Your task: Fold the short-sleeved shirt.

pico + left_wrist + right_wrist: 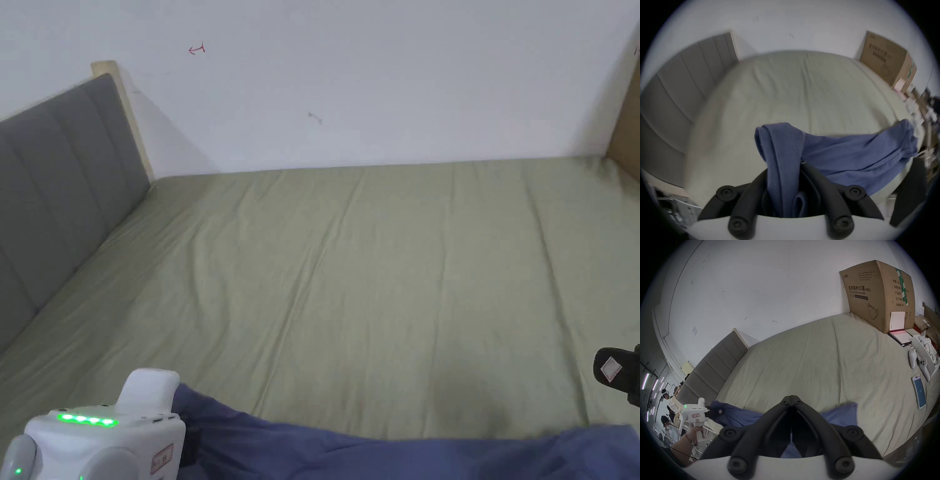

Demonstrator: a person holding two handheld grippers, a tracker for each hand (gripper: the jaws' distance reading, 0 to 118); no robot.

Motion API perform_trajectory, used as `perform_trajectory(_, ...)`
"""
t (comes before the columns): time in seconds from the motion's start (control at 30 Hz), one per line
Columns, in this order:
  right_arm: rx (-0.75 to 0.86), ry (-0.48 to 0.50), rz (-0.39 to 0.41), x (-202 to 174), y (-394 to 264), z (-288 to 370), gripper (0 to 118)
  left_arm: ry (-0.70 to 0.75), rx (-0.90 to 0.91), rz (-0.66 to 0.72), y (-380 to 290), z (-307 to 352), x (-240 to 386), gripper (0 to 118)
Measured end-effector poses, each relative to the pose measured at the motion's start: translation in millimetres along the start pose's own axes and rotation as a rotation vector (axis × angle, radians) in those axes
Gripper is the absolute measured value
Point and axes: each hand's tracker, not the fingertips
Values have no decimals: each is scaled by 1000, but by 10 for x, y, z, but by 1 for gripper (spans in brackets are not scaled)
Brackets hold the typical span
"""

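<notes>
A blue short-sleeved shirt (387, 453) lies along the near edge of the bed, stretched from left to right. My left gripper (784, 168) is shut on a bunched fold of it, and cloth rises between the jaws and drapes over them. In the head view that gripper (186, 437) sits at the bottom left with green lights on its white body. In the right gripper view it (710, 410) is held by a hand at the shirt's (737, 415) left end. My right gripper (791, 397) is shut with its tips together and no cloth between them. It (615, 370) hovers just above the shirt's right end.
The olive bed sheet (375, 281) spreads wide and bare beyond the shirt. A grey headboard (56, 187) bounds the left. At the bed's right side stand a cardboard box (880, 295), a notebook (901, 337), two controllers (919, 366) and a phone (919, 391). People stand far left (667, 399).
</notes>
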Motion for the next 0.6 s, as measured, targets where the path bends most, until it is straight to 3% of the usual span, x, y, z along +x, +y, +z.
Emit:
perform_trajectory(0.1,6,10,-21,41,-29,59,0,-282,-13,132,149,114,248,6)
perform_trajectory(0.2,9,28,-42,83,-73,123,0,-468,-104,162,279,-58,804,6)
perform_trajectory(0.33,5,32,-48,145,-114,191,0,-548,-216,98,311,-491,1528,8)
perform_trajectory(0.37,6,31,-49,164,-127,210,0,-559,-232,109,295,-608,1676,13)
perform_trajectory(0.43,5,25,-54,203,-153,248,0,-604,-294,135,289,-739,1821,56)
perform_trajectory(0.5,8,27,-71,285,-170,284,0,-635,-297,166,251,-748,1857,109)
perform_trajectory(0.53,7,27,-75,327,-172,286,0,-641,-290,171,248,-707,1844,117)
perform_trajectory(0.6,7,21,-83,390,-173,298,0,-673,-220,201,284,-552,1731,115)
